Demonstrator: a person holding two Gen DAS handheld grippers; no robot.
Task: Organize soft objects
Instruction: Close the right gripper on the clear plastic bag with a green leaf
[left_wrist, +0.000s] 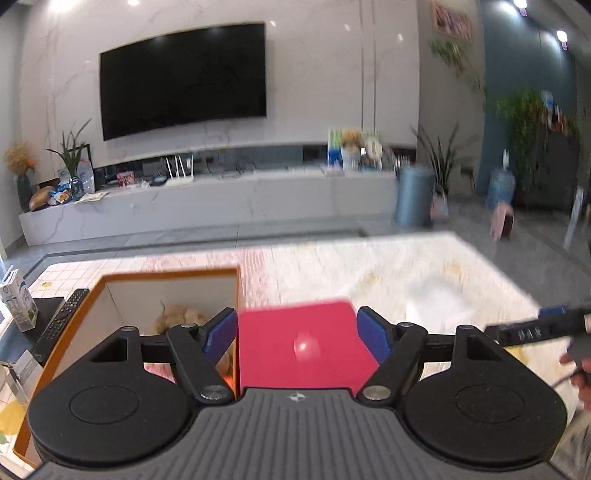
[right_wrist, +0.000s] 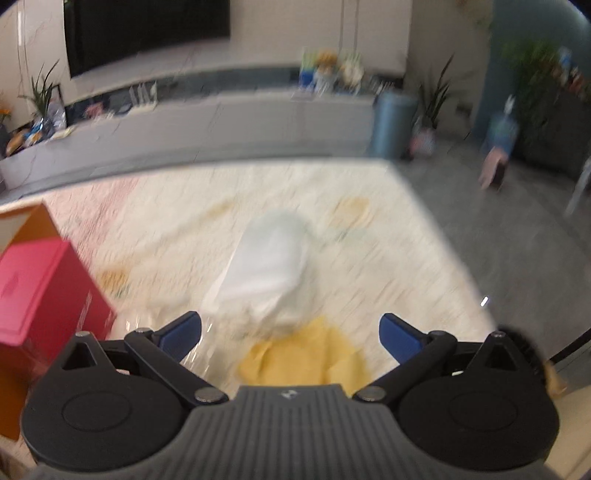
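Hovering with jaws spread and empty, the right hand-held gripper (right_wrist: 290, 332) faces a white soft bundle (right_wrist: 266, 266) lying just ahead on the rug (right_wrist: 388, 258), likely light and floppy, best pinched at its bunched near end.

A black TV (left_wrist: 183, 79) hangs on the pale marbled wall, far ahead of the fingers and a little left. Under it runs a long grey console (left_wrist: 207, 201), with a white router (left_wrist: 179, 173) on top. At its left end stand a potted plant (left_wrist: 72, 151) and a vase of dried flowers (left_wrist: 20, 173). A blue bin (left_wrist: 413, 195) sits on the floor at the console's right end, ahead and to the right, with a leafy plant (left_wrist: 441, 162) just beside it. Close on the left of the fingers lie a black remote (left_wrist: 61, 319) and, left of that, an upright carton (left_wrist: 18, 300).
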